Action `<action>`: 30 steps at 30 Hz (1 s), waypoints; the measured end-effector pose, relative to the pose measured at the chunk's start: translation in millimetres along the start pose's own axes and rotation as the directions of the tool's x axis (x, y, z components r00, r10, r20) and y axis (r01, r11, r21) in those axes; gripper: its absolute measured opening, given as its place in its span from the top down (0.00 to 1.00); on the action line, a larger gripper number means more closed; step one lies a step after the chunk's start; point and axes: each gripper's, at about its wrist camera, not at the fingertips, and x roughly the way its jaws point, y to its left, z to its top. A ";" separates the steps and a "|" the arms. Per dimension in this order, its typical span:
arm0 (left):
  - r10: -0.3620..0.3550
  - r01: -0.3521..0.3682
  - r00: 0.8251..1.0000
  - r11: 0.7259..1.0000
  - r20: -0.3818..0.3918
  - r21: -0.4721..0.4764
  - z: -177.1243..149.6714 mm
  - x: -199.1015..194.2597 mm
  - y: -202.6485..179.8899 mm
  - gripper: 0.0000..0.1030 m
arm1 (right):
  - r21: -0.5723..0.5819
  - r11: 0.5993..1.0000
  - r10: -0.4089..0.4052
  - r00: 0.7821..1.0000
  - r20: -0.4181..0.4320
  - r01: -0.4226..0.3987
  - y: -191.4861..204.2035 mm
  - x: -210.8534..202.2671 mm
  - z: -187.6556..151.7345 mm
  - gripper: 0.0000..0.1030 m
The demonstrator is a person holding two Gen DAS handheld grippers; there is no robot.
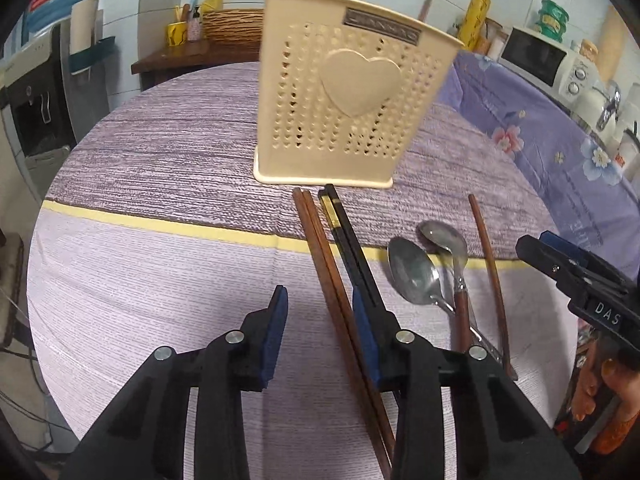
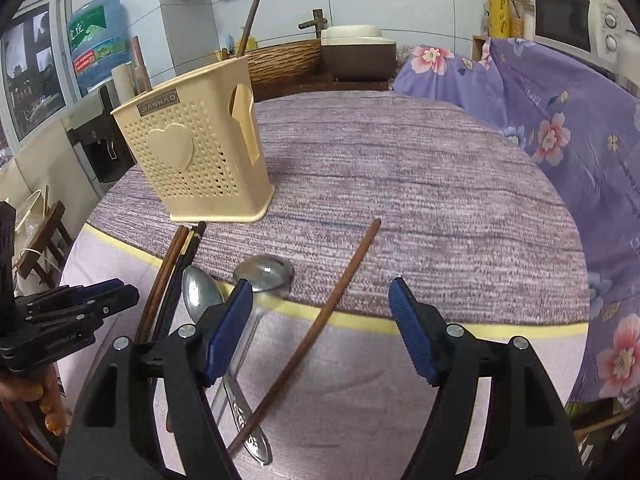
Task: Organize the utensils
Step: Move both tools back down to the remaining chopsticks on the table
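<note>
A cream perforated utensil holder with a heart on its front stands upright on the table, with a few chopsticks sticking up out of it; it also shows in the right wrist view. In front of it lie a brown chopstick pair, a black chopstick pair, two metal spoons and a single brown chopstick. My left gripper is open just above the table, left of the brown pair. My right gripper is open over the single chopstick and beside the spoons.
The round table has a purple striped cloth with a yellow band. A bench with a floral purple cover runs along the right. A microwave, a water dispenser and a wicker basket stand behind the table.
</note>
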 end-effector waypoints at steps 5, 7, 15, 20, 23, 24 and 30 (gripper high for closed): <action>0.040 -0.039 0.999 0.999 -0.018 0.016 -7.5 6.6 -4.6 0.71 | 0.016 1.000 0.003 1.000 -0.004 -0.003 -2.5 0.4 -4.6 0.28; 0.049 -0.049 0.999 0.999 -0.024 0.017 -10.4 8.1 -4.9 0.71 | 0.018 1.000 0.006 1.000 -0.005 -0.006 -1.5 0.3 -5.2 0.28; 0.089 -0.088 0.996 0.995 -0.011 0.056 -12.1 8.6 -9.4 0.74 | 0.014 1.000 -0.016 0.999 -0.035 0.017 -1.6 5.4 -7.8 0.28; 0.102 -0.101 0.995 0.994 -0.023 0.031 -9.2 5.5 10.4 0.74 | 0.039 0.999 -0.032 0.998 -0.051 0.034 -13.6 7.5 -9.6 0.28; 0.072 -0.073 0.997 0.997 -0.018 -0.013 -4.1 2.6 17.7 0.74 | 0.068 0.998 -0.013 0.998 -0.059 0.017 -18.6 9.4 -8.3 0.28; 0.075 -0.075 0.997 0.997 -0.012 -0.016 -2.1 1.9 17.6 0.74 | 0.070 0.997 -0.008 0.998 -0.062 0.012 -19.3 10.5 -6.9 0.28; 0.099 -0.099 0.995 0.995 0.005 -0.019 12.4 6.2 18.3 0.74 | 0.081 0.996 -0.028 0.996 -0.086 0.035 -23.9 25.9 13.0 0.31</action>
